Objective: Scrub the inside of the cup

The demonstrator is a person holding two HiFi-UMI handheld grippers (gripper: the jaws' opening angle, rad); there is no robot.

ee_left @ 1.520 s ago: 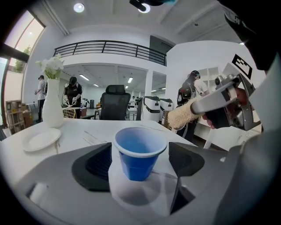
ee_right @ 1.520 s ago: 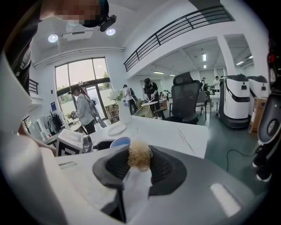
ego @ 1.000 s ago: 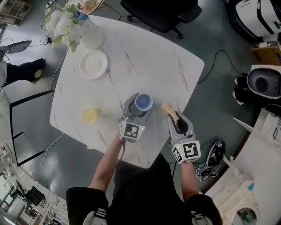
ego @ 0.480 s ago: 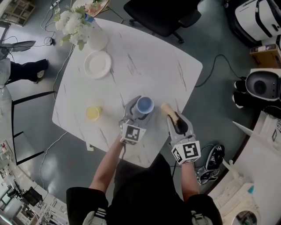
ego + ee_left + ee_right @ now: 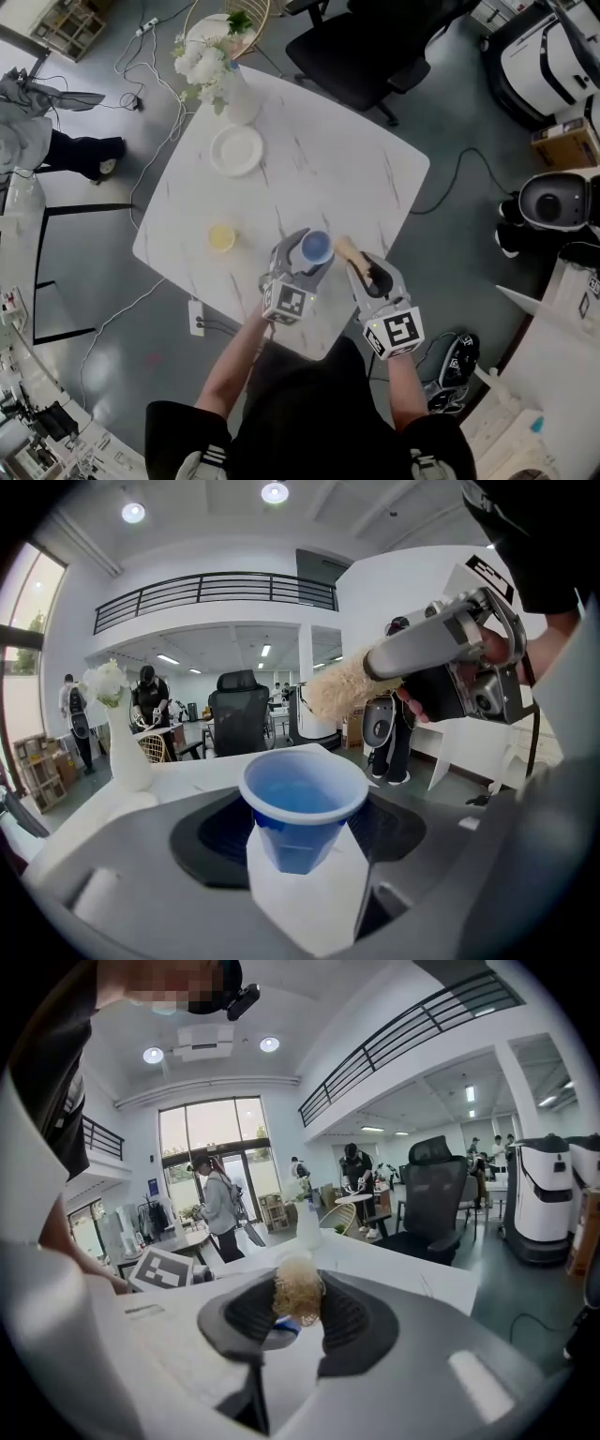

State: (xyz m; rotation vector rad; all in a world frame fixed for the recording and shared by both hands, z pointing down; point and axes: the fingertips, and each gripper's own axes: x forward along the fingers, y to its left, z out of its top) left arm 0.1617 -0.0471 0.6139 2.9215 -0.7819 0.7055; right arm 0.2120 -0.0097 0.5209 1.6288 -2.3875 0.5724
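Both forearms reach forward from the body, and the grippers tip a little downward. The left gripper is clamped on a smooth blue plastic cup, which stands upright between its black pads with the mouth open upward. The right gripper grasps a brush with a fuzzy tan head, just right of the cup and above its rim. Under both grippers runs the near edge of the white marbled table, whose smooth top stretches ahead

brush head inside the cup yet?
No, the brush hovers above and beside the blue cup, bristles clear of its rim.
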